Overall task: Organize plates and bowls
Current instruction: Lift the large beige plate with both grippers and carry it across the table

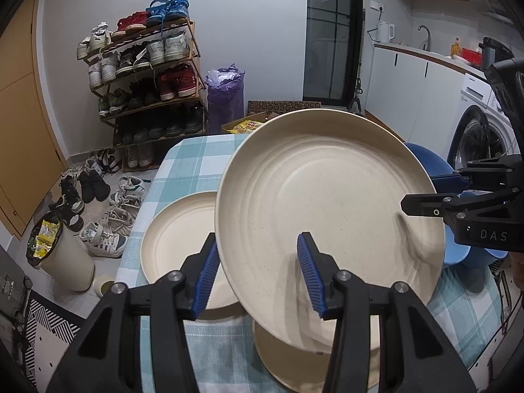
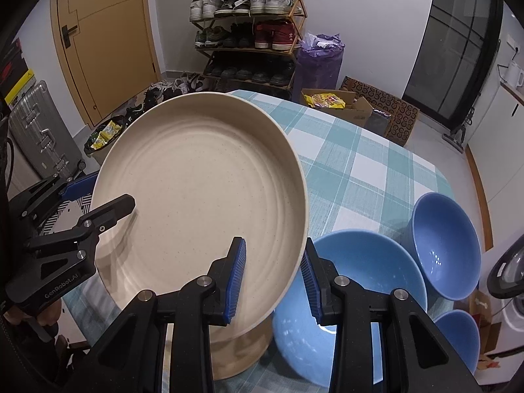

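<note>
- The left gripper [image 1: 258,271] grips the rim of a beige plate [image 1: 327,203]: one blue pad is under the rim and the other lies on the inner face.
- The right gripper [image 2: 273,281] grips the opposite rim of the same plate in the same way, with its jaws narrow. So both tools hold one plate, tilted and lifted off the table [image 1: 196,163].
- Directly under the lifted plate, at the near edge of the table, there is another beige plate [image 1: 278,353]. Only part of it shows, and I cannot tell if more plates lie below it.
- Toward the left edge of the table a third plate [image 1: 177,229] lies flat and alone on the checked cloth.
- Near the right edge stand three blue bowls: a big bowl [image 2: 353,278] just beside the right gripper, a tilted bowl [image 2: 445,245] behind it, and a small bowl [image 2: 458,337] at the near right corner. They touch or almost touch, but they are not nested.
- The far part of the table carries nothing.
- My judgement: the task is at an early or middle stage. The plates are not yet in one stack, because one is in the air and one lies apart. The bowls seem not yet ordered.
</note>
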`<state>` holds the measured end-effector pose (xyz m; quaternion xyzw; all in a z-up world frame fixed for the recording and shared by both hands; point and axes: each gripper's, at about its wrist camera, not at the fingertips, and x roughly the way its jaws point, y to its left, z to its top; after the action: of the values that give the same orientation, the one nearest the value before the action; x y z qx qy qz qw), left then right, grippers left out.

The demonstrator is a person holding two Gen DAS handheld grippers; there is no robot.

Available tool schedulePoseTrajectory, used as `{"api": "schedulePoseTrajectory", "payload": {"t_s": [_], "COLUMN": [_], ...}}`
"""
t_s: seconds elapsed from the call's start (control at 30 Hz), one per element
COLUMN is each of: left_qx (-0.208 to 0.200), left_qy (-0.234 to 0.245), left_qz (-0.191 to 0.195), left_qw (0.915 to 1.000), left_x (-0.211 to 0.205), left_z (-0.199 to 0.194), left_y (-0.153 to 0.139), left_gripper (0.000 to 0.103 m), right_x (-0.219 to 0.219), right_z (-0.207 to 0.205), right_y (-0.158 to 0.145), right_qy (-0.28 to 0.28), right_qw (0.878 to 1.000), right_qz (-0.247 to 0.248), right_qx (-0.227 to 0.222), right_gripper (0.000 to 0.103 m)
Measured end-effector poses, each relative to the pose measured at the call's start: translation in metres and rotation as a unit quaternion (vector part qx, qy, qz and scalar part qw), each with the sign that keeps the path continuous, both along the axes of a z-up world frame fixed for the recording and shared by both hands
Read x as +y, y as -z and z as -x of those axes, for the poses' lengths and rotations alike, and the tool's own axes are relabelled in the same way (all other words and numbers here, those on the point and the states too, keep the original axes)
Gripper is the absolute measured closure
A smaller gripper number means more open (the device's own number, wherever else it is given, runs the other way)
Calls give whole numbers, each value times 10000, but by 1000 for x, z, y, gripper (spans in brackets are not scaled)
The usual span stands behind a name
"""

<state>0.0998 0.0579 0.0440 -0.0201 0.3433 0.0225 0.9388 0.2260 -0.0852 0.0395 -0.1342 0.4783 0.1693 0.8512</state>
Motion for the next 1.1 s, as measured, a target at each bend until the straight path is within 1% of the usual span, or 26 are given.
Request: {"api": "schedulePoseTrajectory", "payload": {"t_s": [0.2,0.53,0.7,0.87,1.1], "left_qx": [42,157,182,272,346], "left_qy": [32,-14,36,82,136], "left_qz": [94,182,114,228,161], "left_qw": [9999,9997,9998,9993,9992], "left_x": [1,9,5,6,0], "left_z": [12,22,25,28,27], "left_y": [11,25,30,39,44], "left_gripper": [56,56,56,56,56], "right_x": [2,12,11,9,4], "right_z": [13,30,34,38,42], "right_y": [8,25,32,42,53], "right_qy": [13,-112,-103,-97,-39], "right_qw": [10000,9998,9997,9995,9993], "right_qz": [49,96,93,99,111], "right_qx": [44,159,220,290,368], "right_gripper": [69,69,69,69,69]}}
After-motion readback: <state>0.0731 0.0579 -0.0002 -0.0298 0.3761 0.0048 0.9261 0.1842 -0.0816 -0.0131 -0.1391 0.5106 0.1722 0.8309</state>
